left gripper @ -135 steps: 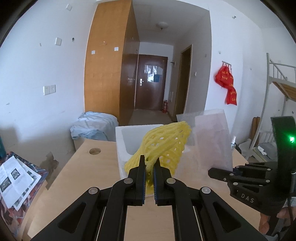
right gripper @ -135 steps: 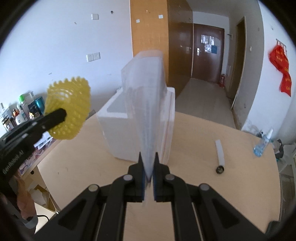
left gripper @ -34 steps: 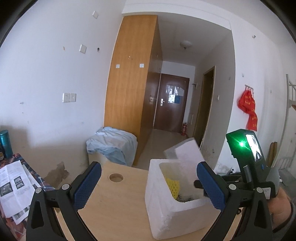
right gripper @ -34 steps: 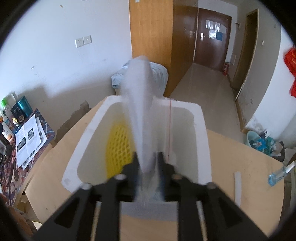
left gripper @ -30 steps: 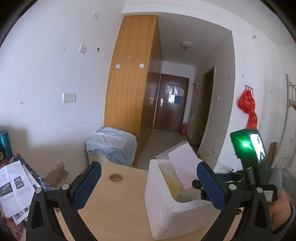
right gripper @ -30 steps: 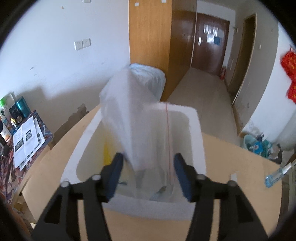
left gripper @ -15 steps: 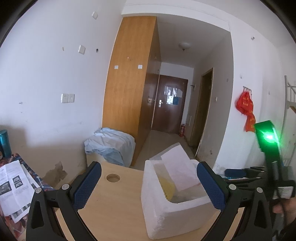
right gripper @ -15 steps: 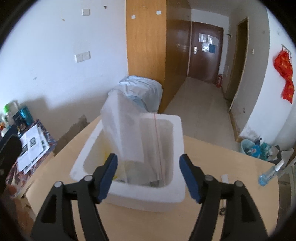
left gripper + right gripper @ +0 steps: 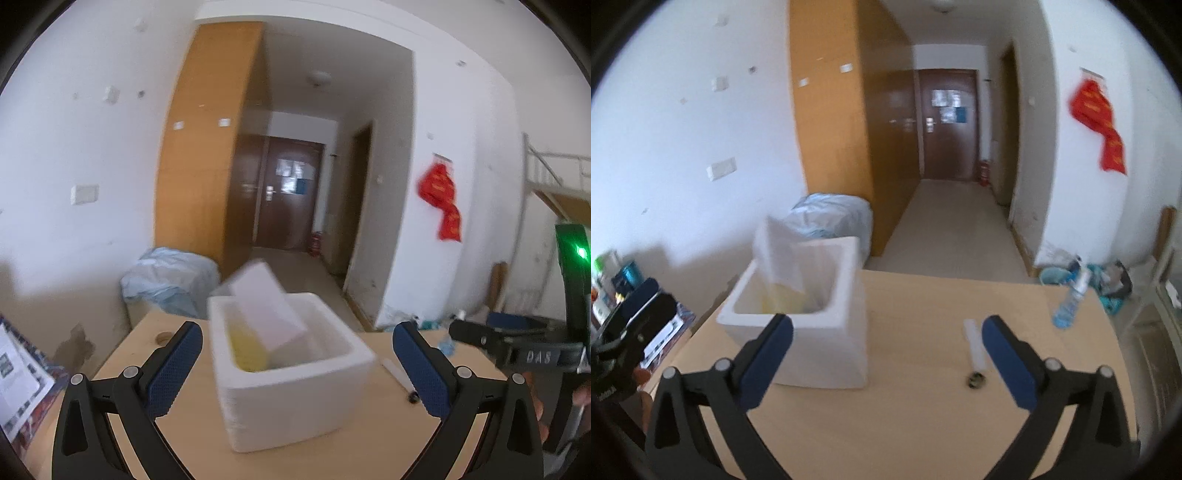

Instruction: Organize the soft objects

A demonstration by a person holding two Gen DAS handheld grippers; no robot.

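Note:
A white foam box (image 9: 295, 391) stands on the wooden table (image 9: 369, 435). Inside it lie the yellow foam net (image 9: 247, 350) and a white plastic bag (image 9: 266, 314) that sticks up over the rim. My left gripper (image 9: 297, 363) is open and empty, a little before the box. My right gripper (image 9: 886, 354) is open and empty, to the right of the box (image 9: 827, 332); the bag (image 9: 781, 254) pokes out of it. A white tube (image 9: 973, 345) lies on the table between the right fingers; it also shows in the left wrist view (image 9: 397, 376).
A blue spray bottle (image 9: 1069, 301) lies near the table's far right edge. A round hole (image 9: 164, 336) is in the table at far left. Papers and bottles (image 9: 613, 288) sit on a lower surface left of the table. A bundle in pale plastic (image 9: 834, 218) sits behind the table.
The left gripper let the yellow net go into the box and the right gripper let the bag go into it. Both have opened and drawn back; the right one has swung right.

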